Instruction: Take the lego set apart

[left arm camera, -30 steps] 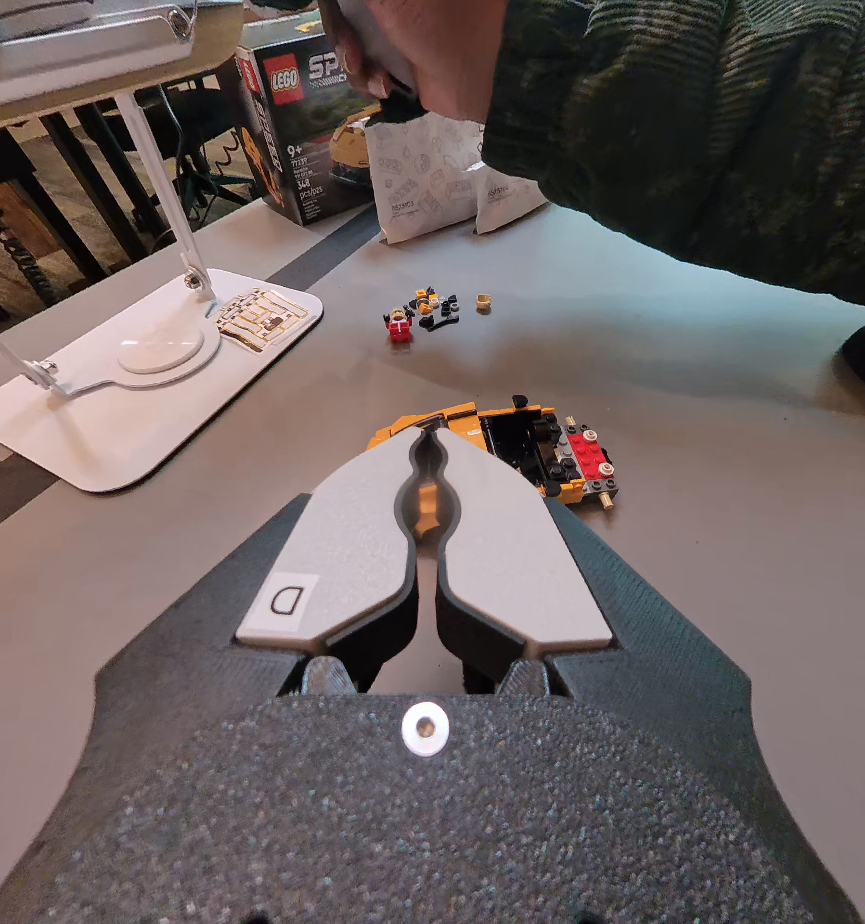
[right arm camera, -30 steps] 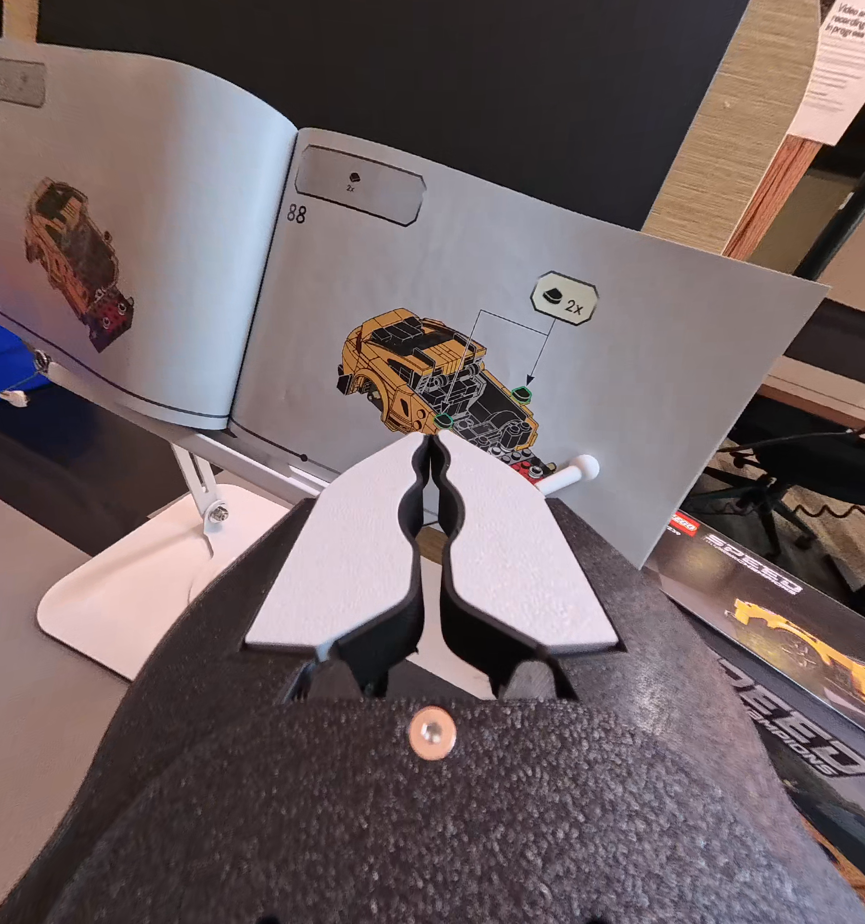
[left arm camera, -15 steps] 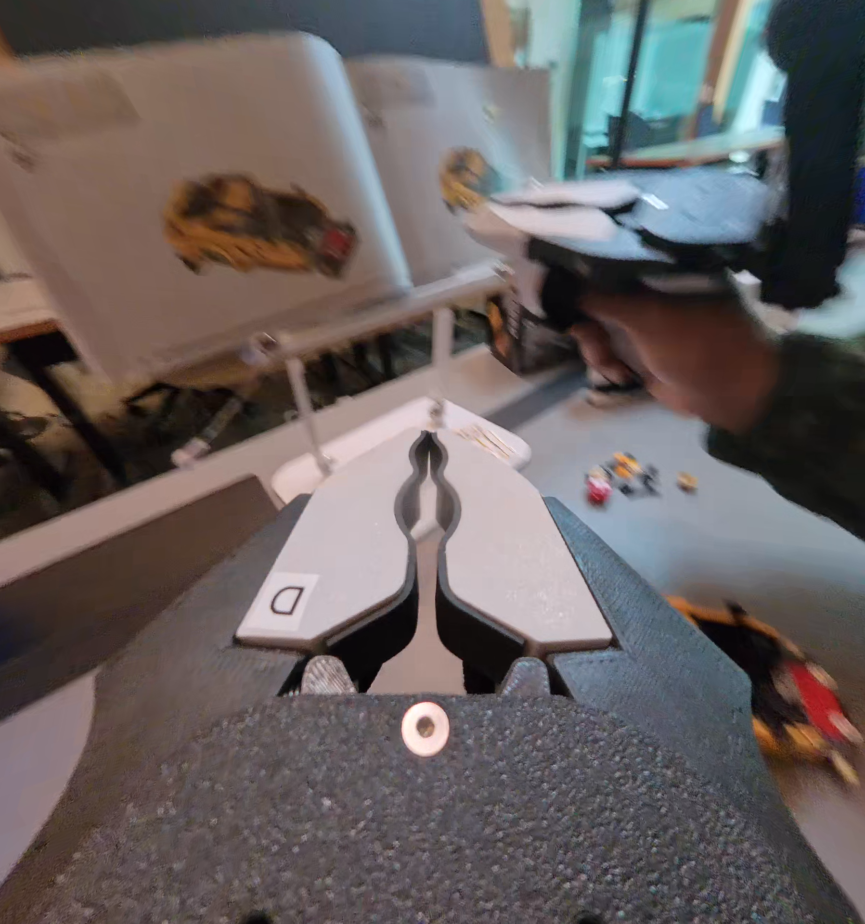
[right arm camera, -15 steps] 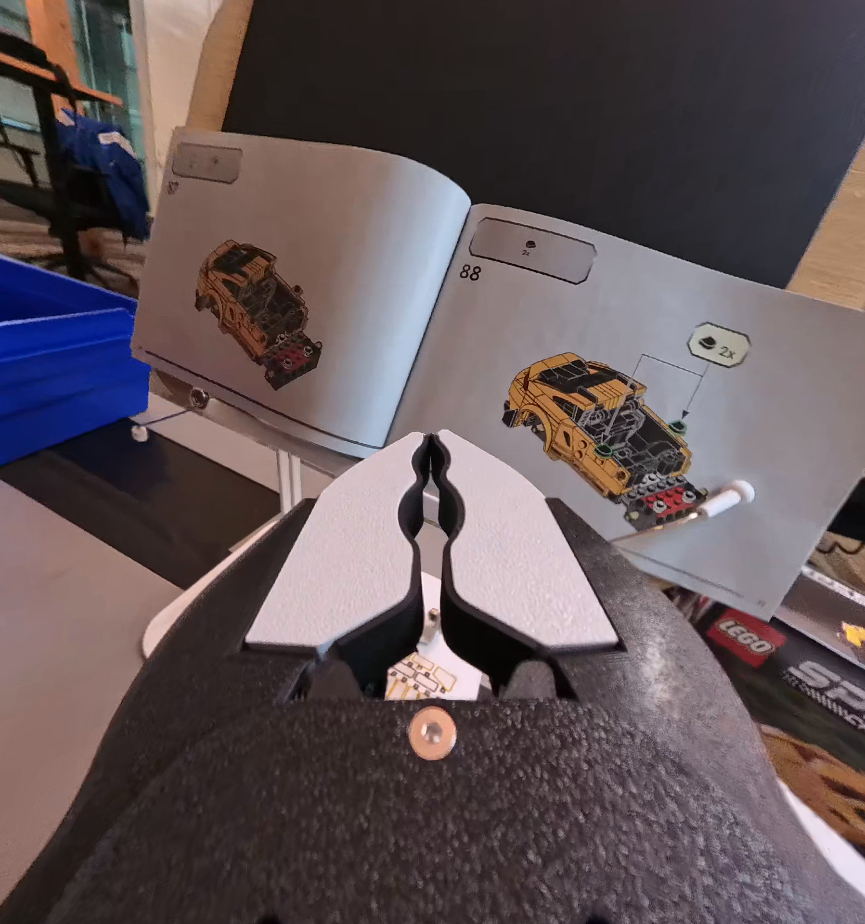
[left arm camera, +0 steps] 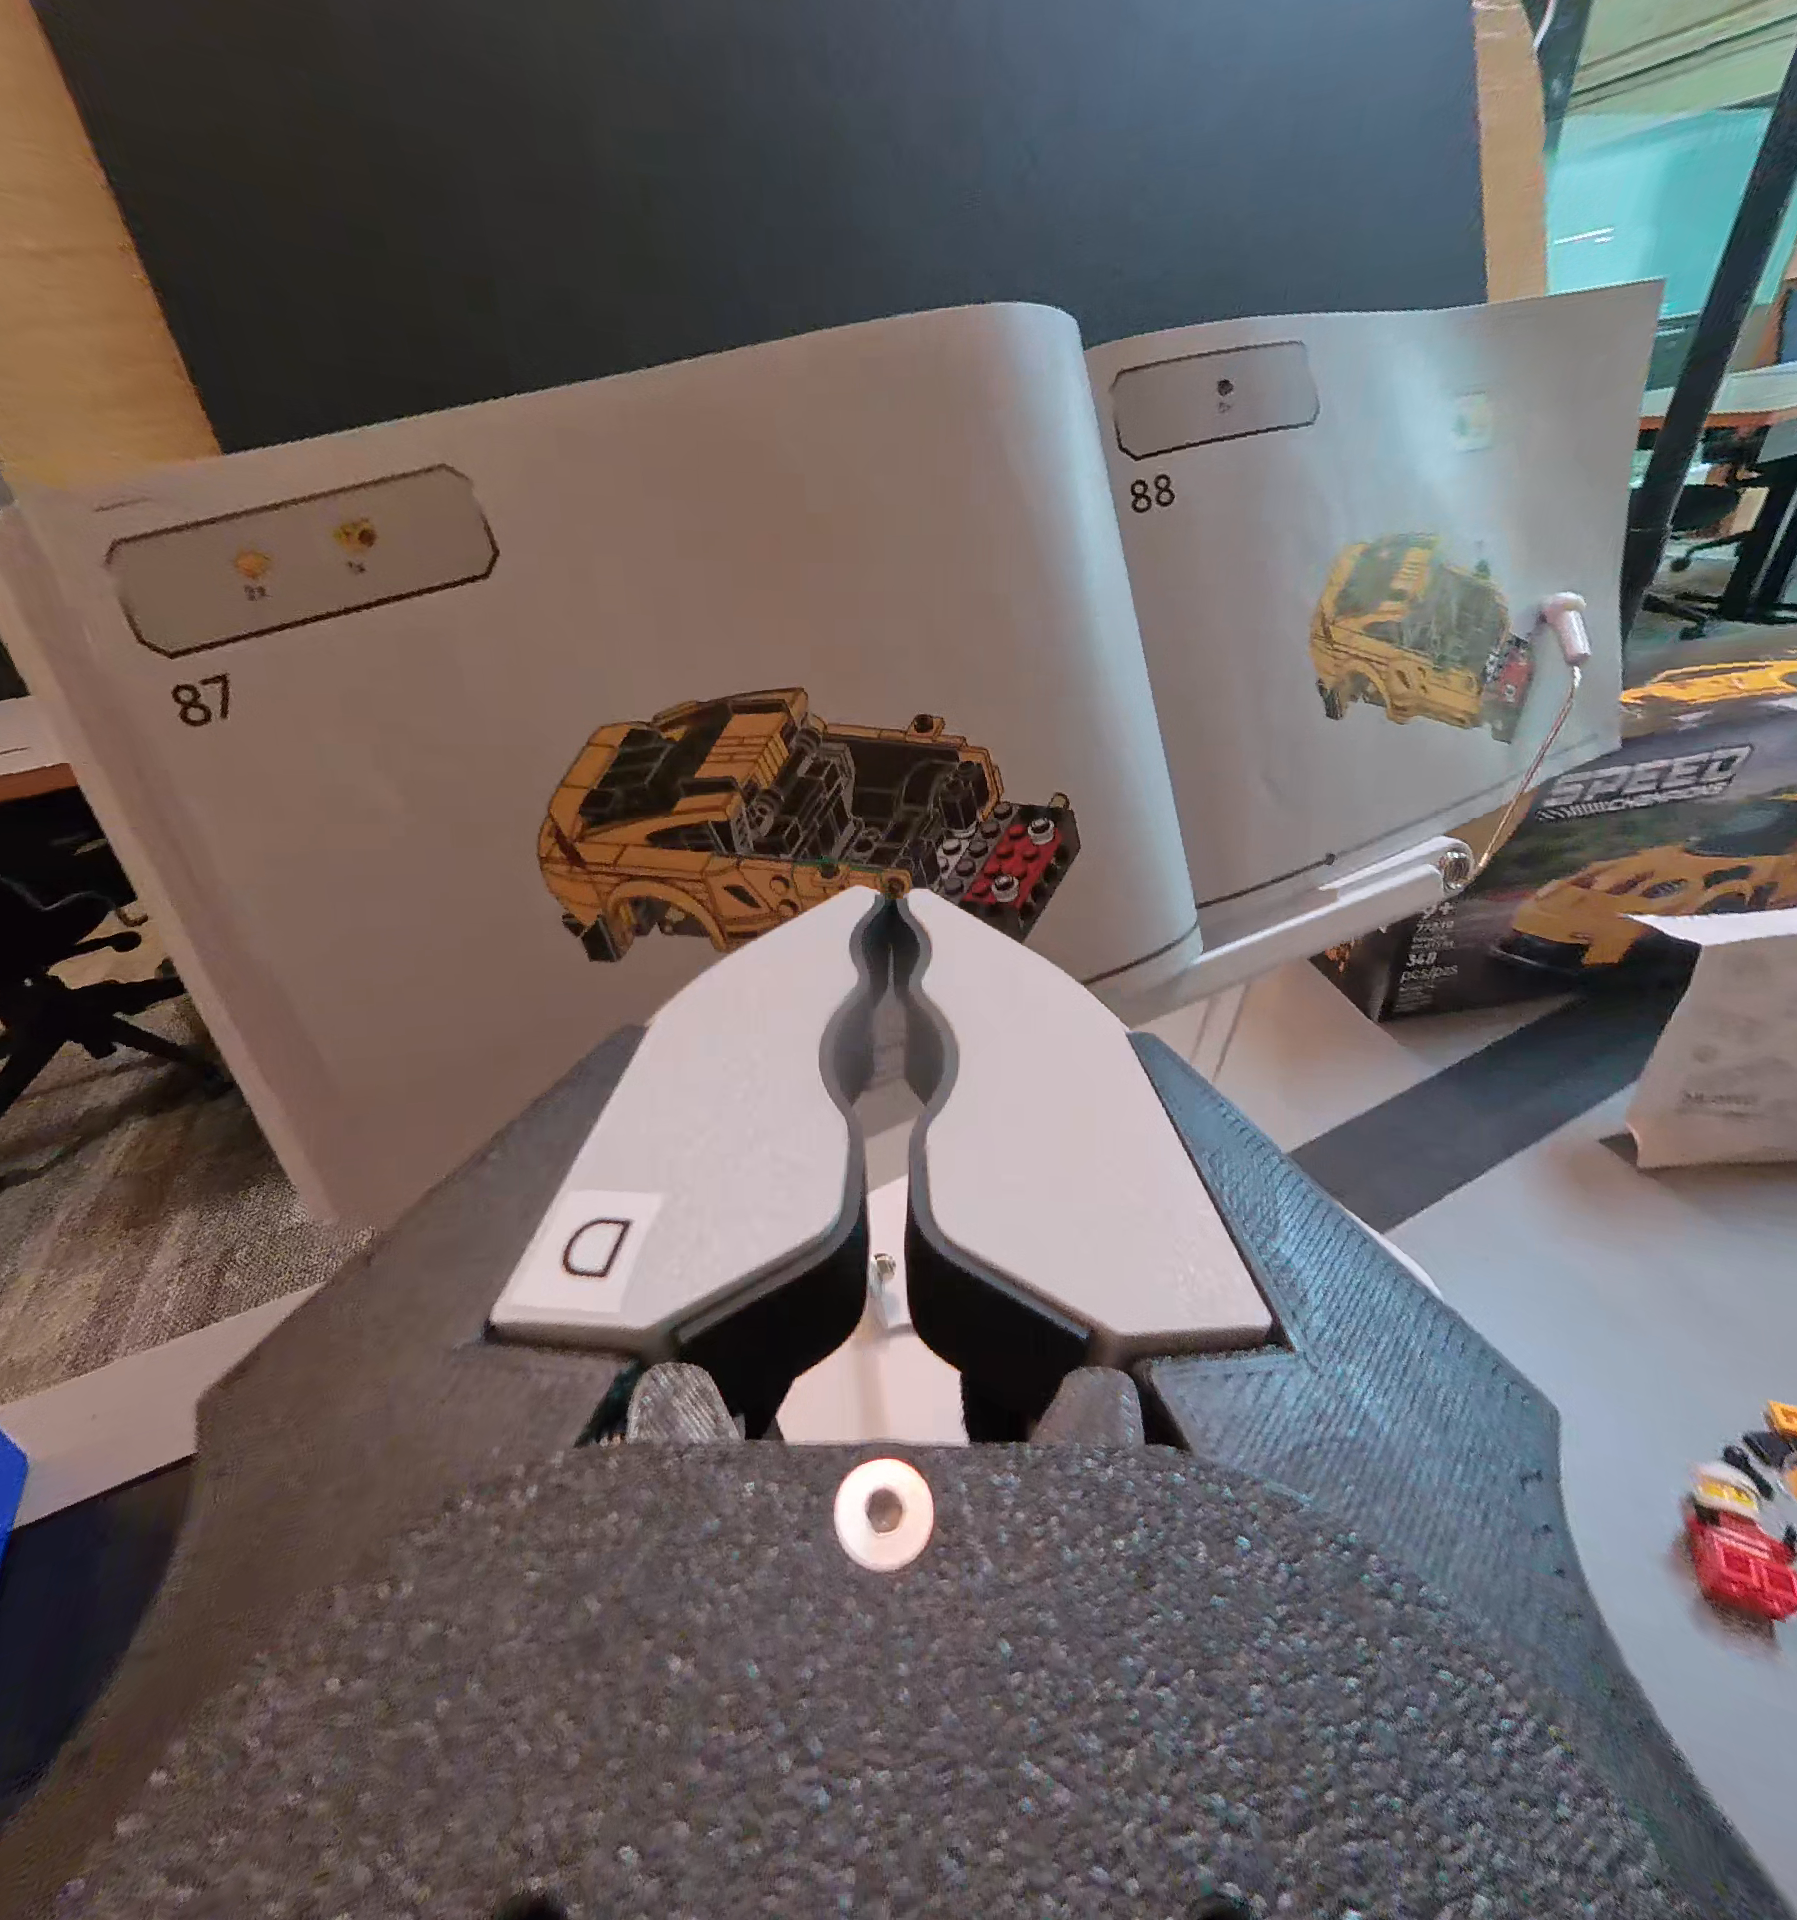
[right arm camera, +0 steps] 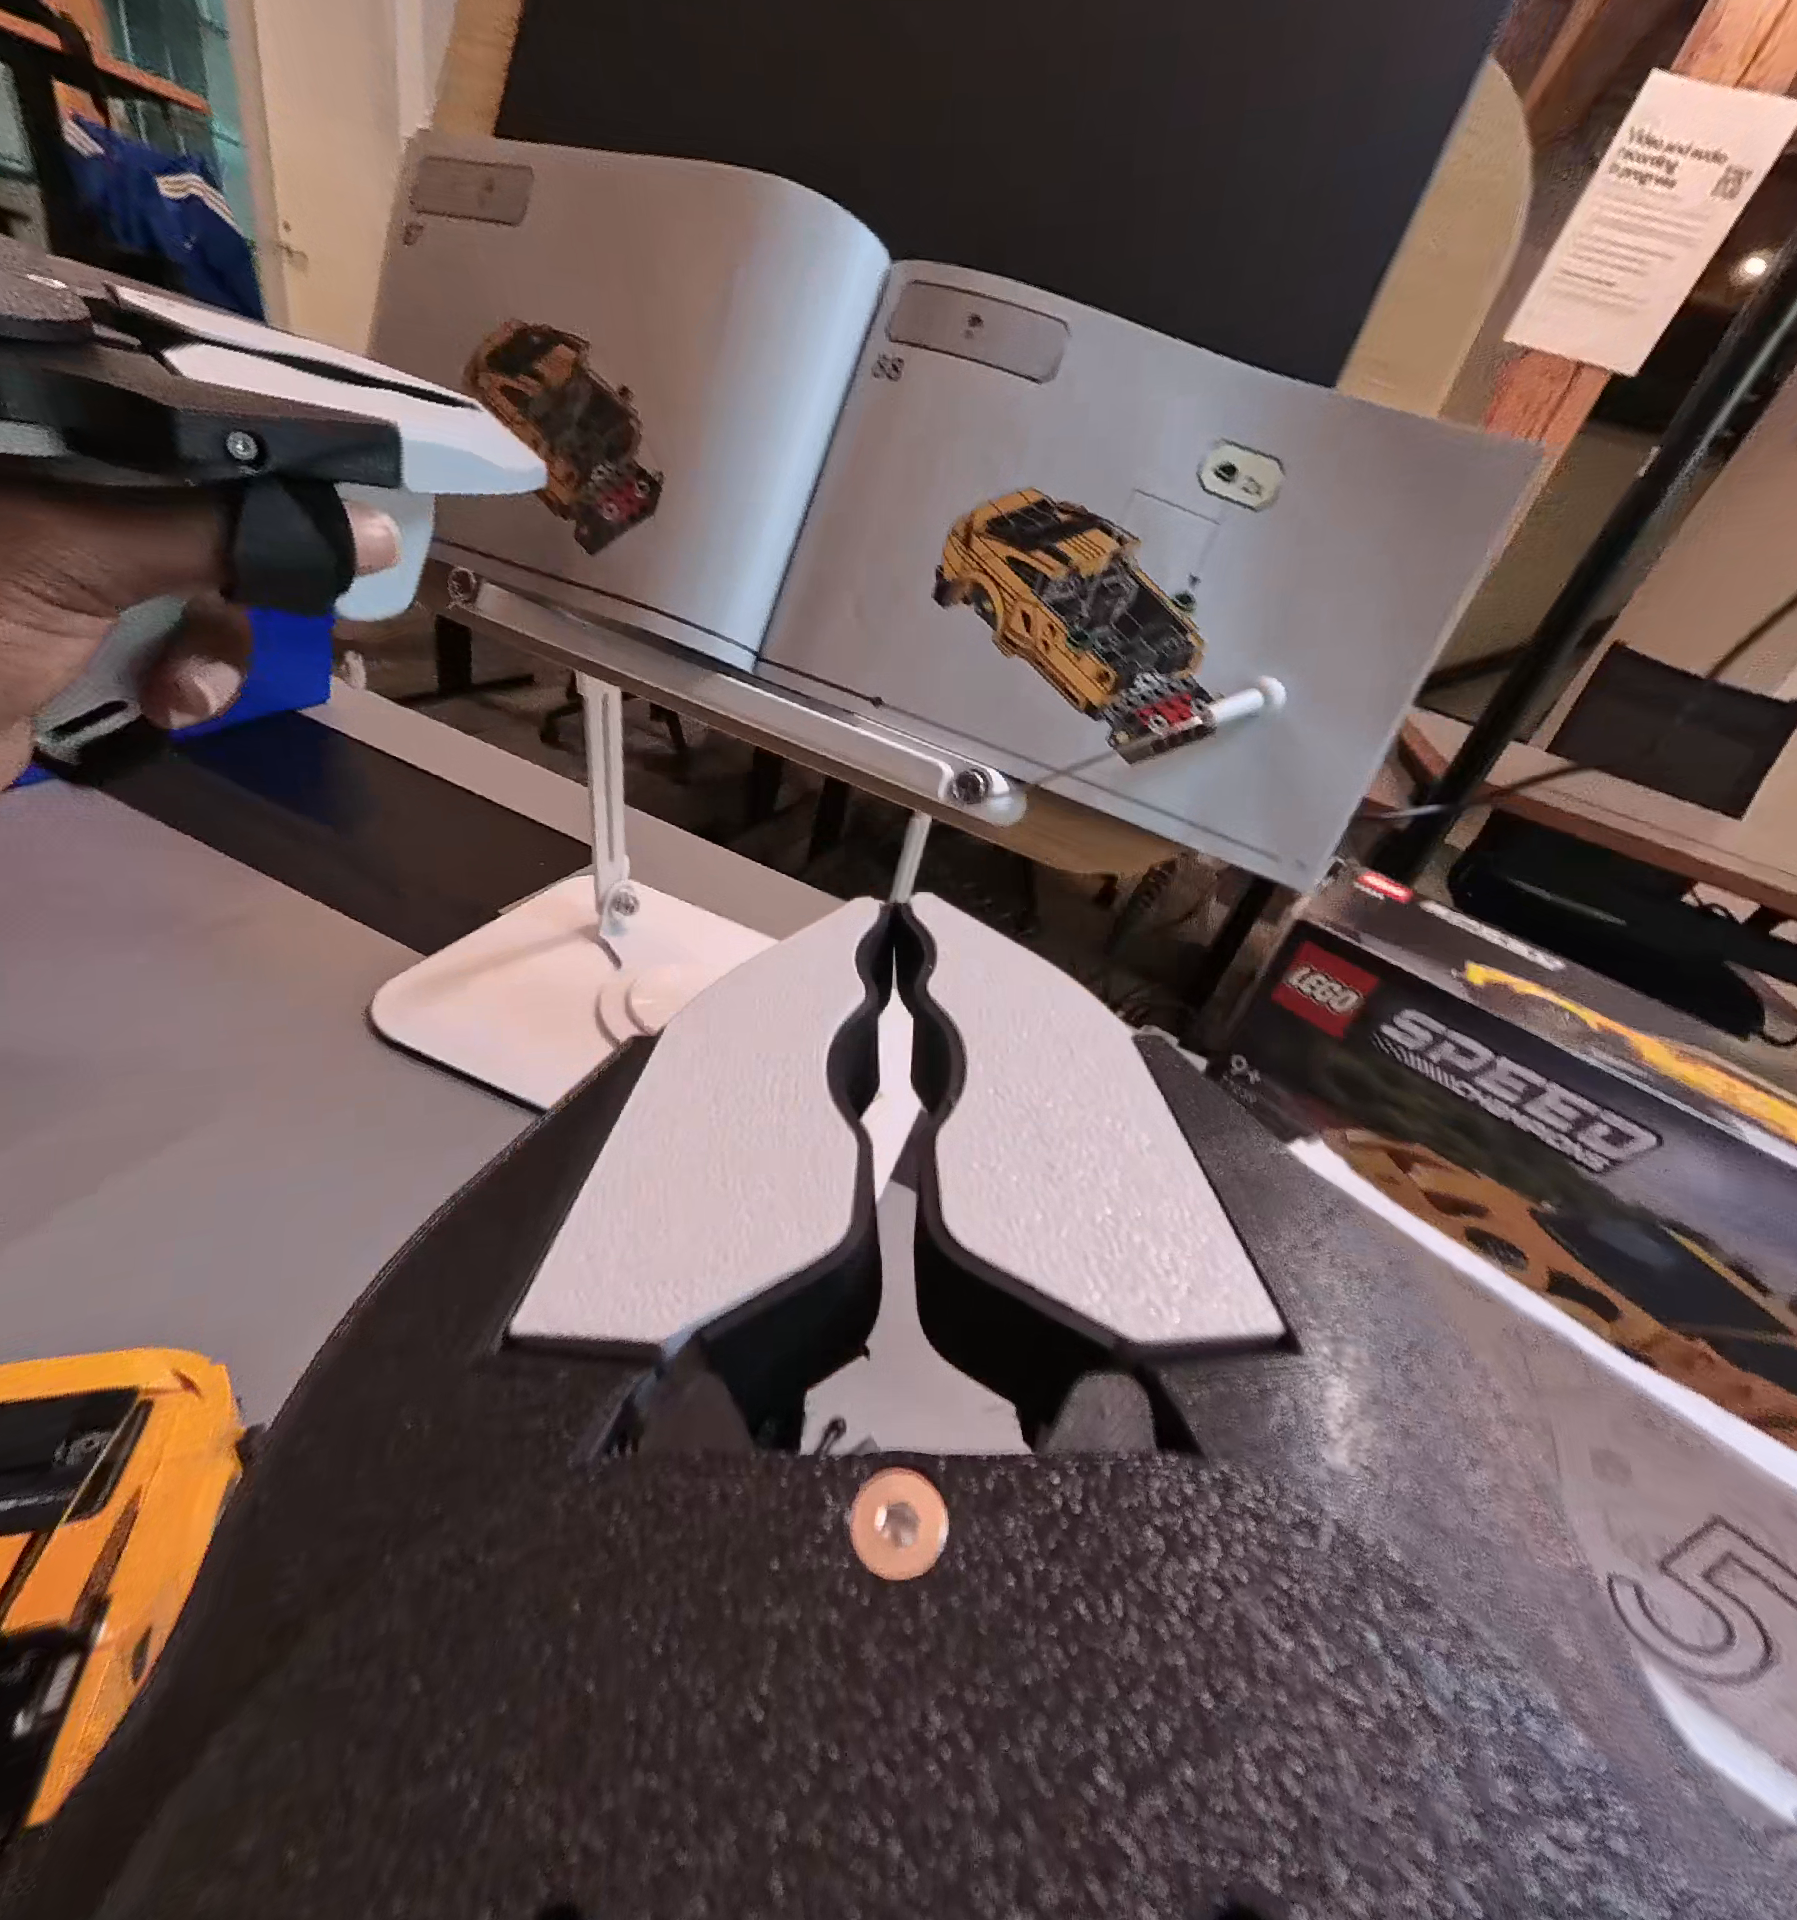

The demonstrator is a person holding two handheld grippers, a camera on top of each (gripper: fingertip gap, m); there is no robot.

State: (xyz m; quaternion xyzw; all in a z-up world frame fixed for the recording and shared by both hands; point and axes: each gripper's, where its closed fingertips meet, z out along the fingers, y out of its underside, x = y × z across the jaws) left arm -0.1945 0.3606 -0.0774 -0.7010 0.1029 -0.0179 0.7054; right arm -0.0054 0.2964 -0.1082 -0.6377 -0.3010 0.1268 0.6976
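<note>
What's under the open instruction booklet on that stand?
Under the booklet: the stand's ledge, two thin posts, its white base plate on the table. The right gripper covers the base's near edge.

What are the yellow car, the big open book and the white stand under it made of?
Yellow car: looks like hard plastic bricks, smooth and slightly shiny, with seams between pieces.
Open book: paper with a matte look; its pages curve and bend at the middle fold.
White stand: probably painted metal or stiff plastic; it has a thin flat base, slim arms and visible screws. The pictures alone cannot settle which.
</note>
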